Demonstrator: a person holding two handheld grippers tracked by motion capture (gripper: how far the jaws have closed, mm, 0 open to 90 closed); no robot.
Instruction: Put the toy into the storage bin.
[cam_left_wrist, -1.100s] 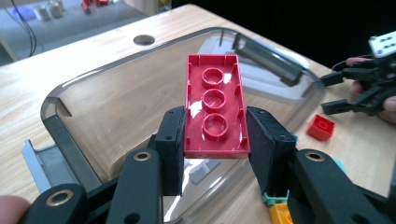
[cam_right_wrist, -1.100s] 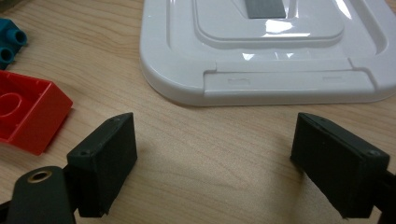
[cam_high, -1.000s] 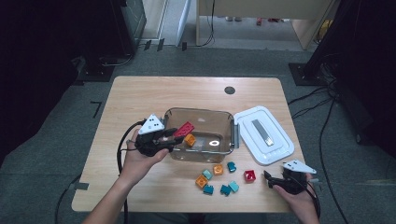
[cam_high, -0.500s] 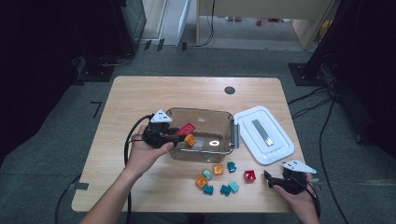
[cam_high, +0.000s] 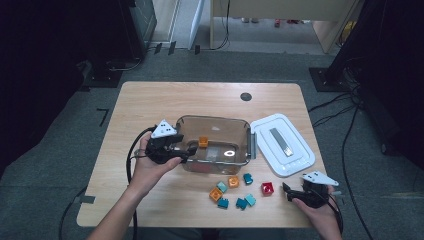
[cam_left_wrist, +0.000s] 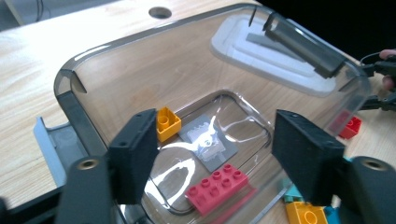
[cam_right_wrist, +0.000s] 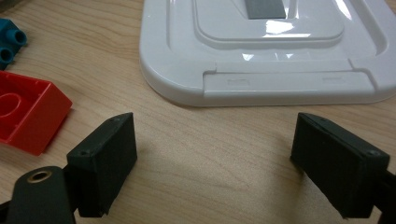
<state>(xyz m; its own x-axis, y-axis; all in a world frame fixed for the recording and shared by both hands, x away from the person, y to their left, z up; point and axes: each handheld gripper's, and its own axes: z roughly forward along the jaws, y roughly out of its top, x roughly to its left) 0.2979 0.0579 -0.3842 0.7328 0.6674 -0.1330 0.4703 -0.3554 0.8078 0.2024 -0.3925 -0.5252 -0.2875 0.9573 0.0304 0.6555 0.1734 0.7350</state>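
Clear tub (cam_high: 215, 145) mid-desk (cam_high: 150, 105): rigid, slick-walled. Inside, pink brick (cam_left_wrist: 218, 183) and orange brick (cam_left_wrist: 167, 123): light, hard, best pinched across flat sides (studs slip). Left gripper (cam_left_wrist: 215, 154) fingers just opened, empty, above pink brick. Right gripper (cam_right_wrist: 212, 158) fingers apart, empty.

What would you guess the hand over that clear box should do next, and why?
Probably draw the left tool back out of the clear box and go for a loose block in front of it. Its jaws have just been opening and hold nothing, while a pink brick and an orange block lie in the box beneath them.
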